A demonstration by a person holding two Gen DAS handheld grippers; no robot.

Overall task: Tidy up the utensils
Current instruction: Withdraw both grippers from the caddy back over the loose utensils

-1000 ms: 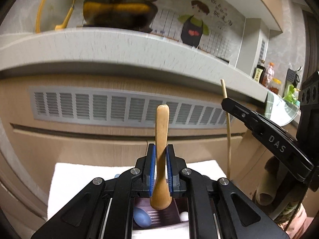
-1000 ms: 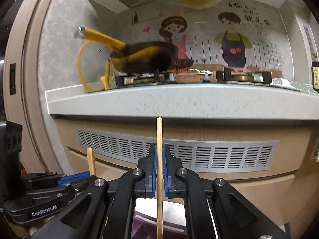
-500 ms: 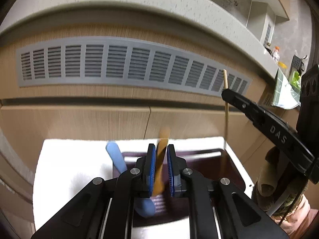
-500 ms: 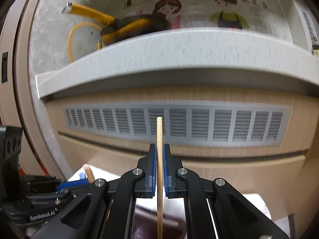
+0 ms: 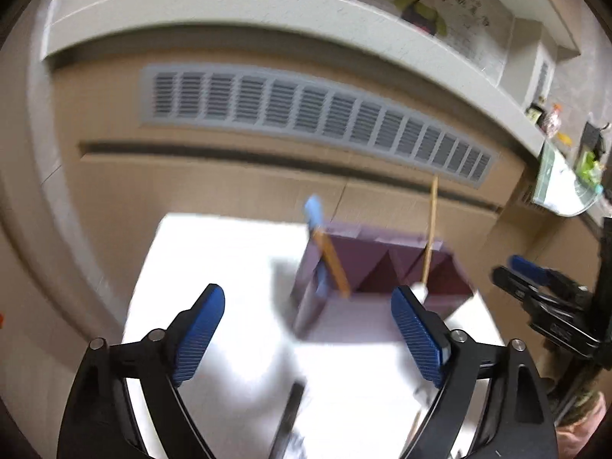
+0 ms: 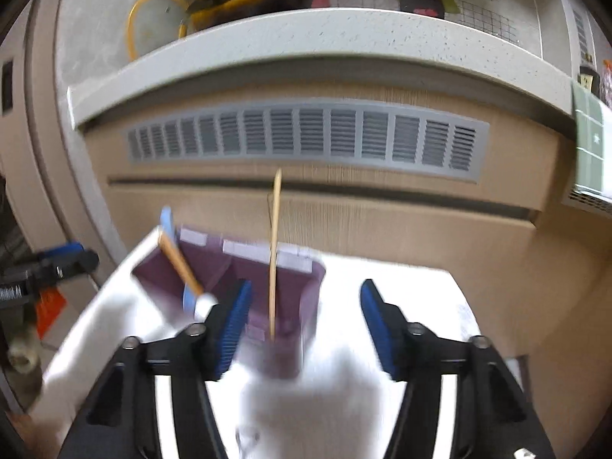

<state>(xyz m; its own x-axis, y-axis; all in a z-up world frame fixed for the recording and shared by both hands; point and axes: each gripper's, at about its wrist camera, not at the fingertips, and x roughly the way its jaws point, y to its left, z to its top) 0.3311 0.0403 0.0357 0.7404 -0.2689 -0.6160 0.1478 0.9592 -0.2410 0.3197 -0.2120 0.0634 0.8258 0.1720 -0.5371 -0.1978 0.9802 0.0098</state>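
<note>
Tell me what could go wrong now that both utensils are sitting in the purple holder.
1. The chopstick stands nearly upright in the purple holder, close beside the right gripper; a sideways pull-back might knock it out.
2. The wooden spoon leans steeply against the blue spoon, so a bump could tip the holder.

We count one purple compartmented plastic holder [image 6: 306, 306], one thin wooden chopstick [image 6: 274, 252], one wooden-handled utensil [image 6: 179, 264], one blue-handled utensil [image 5: 314, 210].
</note>
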